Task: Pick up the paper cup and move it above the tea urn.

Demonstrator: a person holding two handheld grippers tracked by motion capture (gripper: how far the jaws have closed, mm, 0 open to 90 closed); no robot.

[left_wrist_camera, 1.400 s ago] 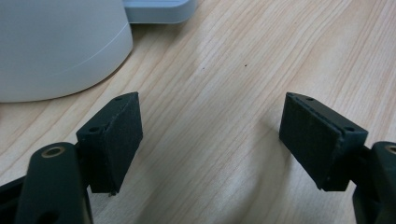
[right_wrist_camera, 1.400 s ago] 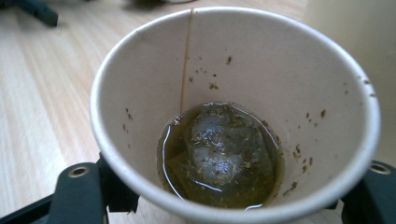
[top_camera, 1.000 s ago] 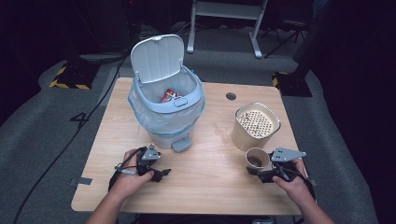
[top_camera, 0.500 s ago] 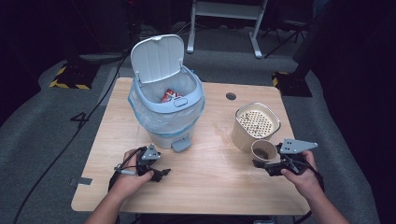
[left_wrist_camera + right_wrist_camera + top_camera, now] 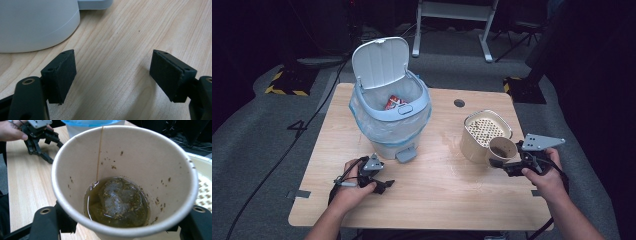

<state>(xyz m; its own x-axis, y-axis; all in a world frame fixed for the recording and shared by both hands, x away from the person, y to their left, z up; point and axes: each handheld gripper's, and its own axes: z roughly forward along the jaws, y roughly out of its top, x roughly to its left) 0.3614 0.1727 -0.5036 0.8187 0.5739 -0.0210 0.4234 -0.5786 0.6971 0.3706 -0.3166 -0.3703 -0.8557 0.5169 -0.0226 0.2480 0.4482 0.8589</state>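
I had bare tabletop [image 5: 447, 195] open between the bin [image 5: 389, 120] and the near edge. My left claw [image 5: 384, 186] rested there, just in front of the bin, jaws wide and empty. The bin's base was cut off in the left gripper view. My right claw [image 5: 497, 162] held the cup [image 5: 502, 148], jaws having just closed on its wall, right of the bin, against the strainer pot [image 5: 482, 132]. Inside the cup [image 5: 125, 182] sat a soggy teabag [image 5: 117, 201] in brown liquid; the cup hid my pads.

Cream paper cup [image 5: 125, 170] flecked brown, pale blue-grey bin [image 5: 390, 117], light woodgrain table [image 5: 442, 195], black tool [image 5: 507, 164]
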